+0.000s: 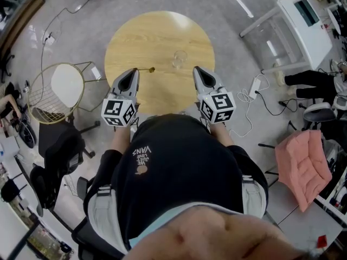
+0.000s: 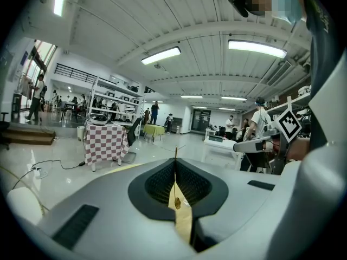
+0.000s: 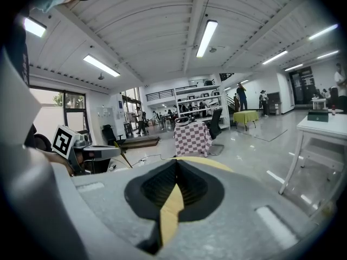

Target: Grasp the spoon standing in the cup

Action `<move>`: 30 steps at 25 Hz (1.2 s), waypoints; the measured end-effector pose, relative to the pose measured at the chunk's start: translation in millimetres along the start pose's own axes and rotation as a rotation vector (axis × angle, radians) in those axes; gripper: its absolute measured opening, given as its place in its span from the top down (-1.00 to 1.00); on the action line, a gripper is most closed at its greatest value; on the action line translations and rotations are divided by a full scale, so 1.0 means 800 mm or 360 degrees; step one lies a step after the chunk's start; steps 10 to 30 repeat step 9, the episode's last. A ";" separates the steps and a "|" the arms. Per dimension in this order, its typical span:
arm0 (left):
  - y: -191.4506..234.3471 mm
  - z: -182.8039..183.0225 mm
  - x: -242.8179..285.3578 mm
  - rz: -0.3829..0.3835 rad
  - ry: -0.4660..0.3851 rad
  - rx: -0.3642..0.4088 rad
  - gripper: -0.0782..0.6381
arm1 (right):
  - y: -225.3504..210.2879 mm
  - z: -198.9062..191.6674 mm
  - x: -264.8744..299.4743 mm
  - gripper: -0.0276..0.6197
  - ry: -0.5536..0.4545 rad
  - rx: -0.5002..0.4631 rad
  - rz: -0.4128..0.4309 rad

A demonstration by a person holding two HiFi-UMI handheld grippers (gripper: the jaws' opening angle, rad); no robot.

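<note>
A clear glass cup (image 1: 179, 59) stands on the round wooden table (image 1: 157, 37), and no spoon shows in it. My left gripper (image 1: 135, 71) is shut on a thin gold spoon (image 1: 148, 69), which sticks out to the right of its tips, left of the cup. In the left gripper view the spoon (image 2: 175, 153) rises just past the closed tips of the left gripper (image 2: 175, 162). My right gripper (image 1: 196, 69) hovers right of the cup. Its jaws (image 3: 175, 162) are shut with nothing between them. From the right gripper view the left gripper (image 3: 100, 151) shows with the spoon (image 3: 122, 156) slanting across it.
A wire-frame chair (image 1: 57, 88) stands left of the table. A white desk (image 1: 301, 23) is at the far right, with a power strip and cables (image 1: 254, 88) on the floor. A pink cushion (image 1: 303, 164) lies to the right. A checkered table (image 2: 104, 141) stands further off.
</note>
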State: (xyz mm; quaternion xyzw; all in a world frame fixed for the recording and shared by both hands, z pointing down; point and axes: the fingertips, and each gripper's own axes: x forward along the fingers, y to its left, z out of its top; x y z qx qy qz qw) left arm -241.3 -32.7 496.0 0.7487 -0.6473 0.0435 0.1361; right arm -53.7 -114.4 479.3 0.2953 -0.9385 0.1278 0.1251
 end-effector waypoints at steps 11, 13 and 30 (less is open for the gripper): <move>-0.005 0.001 -0.003 -0.0024 -0.0003 0.0000 0.74 | 0.005 -0.002 -0.006 0.92 0.0001 0.0002 -0.0011; -0.005 0.001 -0.003 -0.0024 -0.0003 0.0000 0.74 | 0.005 -0.002 -0.006 0.92 0.0001 0.0002 -0.0011; -0.005 0.001 -0.003 -0.0024 -0.0003 0.0000 0.74 | 0.005 -0.002 -0.006 0.92 0.0001 0.0002 -0.0011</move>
